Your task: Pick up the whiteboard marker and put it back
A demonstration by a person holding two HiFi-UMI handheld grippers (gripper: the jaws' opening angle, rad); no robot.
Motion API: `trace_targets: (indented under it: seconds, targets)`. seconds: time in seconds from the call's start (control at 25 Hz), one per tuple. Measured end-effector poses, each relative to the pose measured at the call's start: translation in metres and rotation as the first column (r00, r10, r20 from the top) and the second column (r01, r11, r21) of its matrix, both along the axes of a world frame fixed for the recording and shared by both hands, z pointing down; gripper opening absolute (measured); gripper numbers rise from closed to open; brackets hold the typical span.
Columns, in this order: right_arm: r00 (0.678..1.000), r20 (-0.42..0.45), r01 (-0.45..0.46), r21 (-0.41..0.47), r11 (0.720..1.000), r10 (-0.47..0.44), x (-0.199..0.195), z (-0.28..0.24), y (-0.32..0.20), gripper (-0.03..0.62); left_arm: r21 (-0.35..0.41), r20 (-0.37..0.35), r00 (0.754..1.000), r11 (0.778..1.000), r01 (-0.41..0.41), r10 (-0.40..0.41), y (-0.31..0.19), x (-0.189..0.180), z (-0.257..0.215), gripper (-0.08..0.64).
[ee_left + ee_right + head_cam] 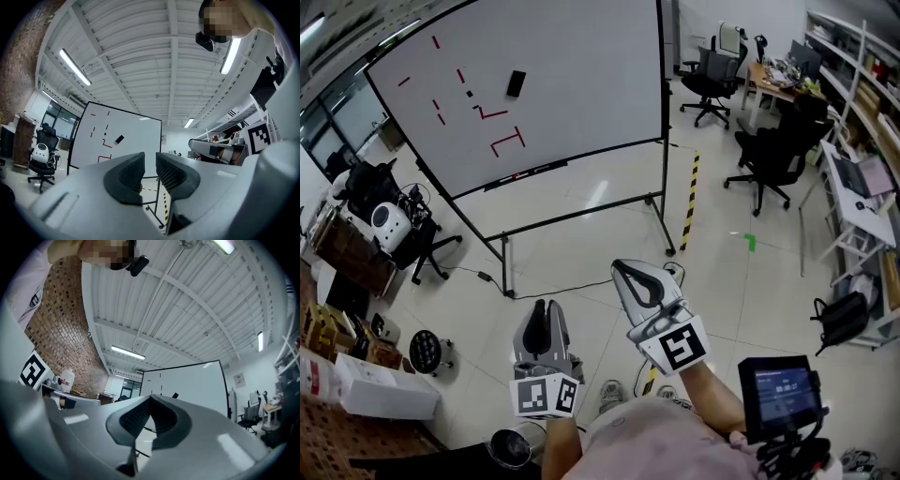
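Observation:
The whiteboard [572,66] stands on a wheeled frame across the floor, with red strokes and a black eraser [516,82] on it. Its ledge [525,173] carries dark marker-like pieces, too small to tell apart. My left gripper [547,307] is held low in front of the person, far short of the board, jaws a narrow gap apart and empty. My right gripper [619,266] is beside it, tips together, holding nothing. In the left gripper view the left gripper [150,161] points at the whiteboard [122,136]. In the right gripper view the right gripper [151,399] faces the whiteboard [187,385] too.
Black office chairs [769,159] and desks fill the right side, with shelves along the wall. Yellow-black tape [690,202] runs on the floor by the board's right leg. Chairs, boxes [380,389] and clutter line the left. A small screen [778,394] sits at the person's right.

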State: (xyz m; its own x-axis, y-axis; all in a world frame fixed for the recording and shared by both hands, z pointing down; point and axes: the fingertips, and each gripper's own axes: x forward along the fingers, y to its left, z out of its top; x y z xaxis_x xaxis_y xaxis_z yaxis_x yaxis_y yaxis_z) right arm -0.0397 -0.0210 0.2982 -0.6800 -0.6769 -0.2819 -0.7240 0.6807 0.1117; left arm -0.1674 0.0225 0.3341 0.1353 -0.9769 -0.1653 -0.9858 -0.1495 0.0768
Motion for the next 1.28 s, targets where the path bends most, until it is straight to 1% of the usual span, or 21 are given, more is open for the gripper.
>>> trace_targets:
  seconds: [0.16, 0.32, 0.52, 0.64, 0.8, 0.92, 1.04, 1.28]
  targets:
    - [1.0, -0.022, -0.013, 0.005, 1.0, 0.013, 0.003, 0.003, -0.001, 0.003, -0.002, -0.004, 1.0, 1.0, -0.009, 0.009, -0.003, 0.004, 0.002, 0.078]
    - [0.999, -0.041, -0.035, 0.039, 0.999, 0.036, 0.004, 0.0, 0.002, 0.003, -0.004, -0.006, 1.0, 1.0, -0.007, 0.007, -0.004, 0.003, 0.001, 0.078]
    - [0.998, -0.055, -0.037, 0.041, 0.998, 0.039, 0.005, 0.004, 0.006, 0.003, -0.006, -0.011, 1.0, 1.0, 0.005, -0.006, -0.002, 0.0, 0.003, 0.078]
    - [0.998, -0.054, -0.029, 0.042, 0.999, 0.032, 0.006, 0.004, 0.01, 0.003, -0.006, -0.018, 1.0, 1.0, 0.018, -0.018, 0.002, -0.001, 0.004, 0.078]
    - [1.0, -0.03, -0.006, 0.05, 0.999, 0.007, 0.003, 0.001, 0.014, 0.003, -0.006, -0.026, 0.999, 1.0, 0.028, -0.028, 0.004, -0.006, 0.006, 0.078]
    - [0.999, -0.039, 0.002, 0.058, 0.998, 0.0, 0.001, 0.002, 0.018, 0.003, -0.012, -0.032, 0.999, 0.999, 0.043, -0.043, 0.008, -0.007, 0.007, 0.078]
    - [0.998, -0.069, 0.0, 0.044, 0.999, 0.003, 0.0, 0.007, 0.02, 0.003, -0.013, -0.035, 0.998, 0.999, 0.051, -0.052, 0.014, -0.008, 0.007, 0.078]
    - [0.997, -0.075, 0.004, -0.013, 1.0, -0.005, -0.007, 0.017, 0.018, 0.003, -0.025, -0.048, 0.996, 0.997, 0.073, -0.074, 0.019, -0.019, 0.01, 0.078]
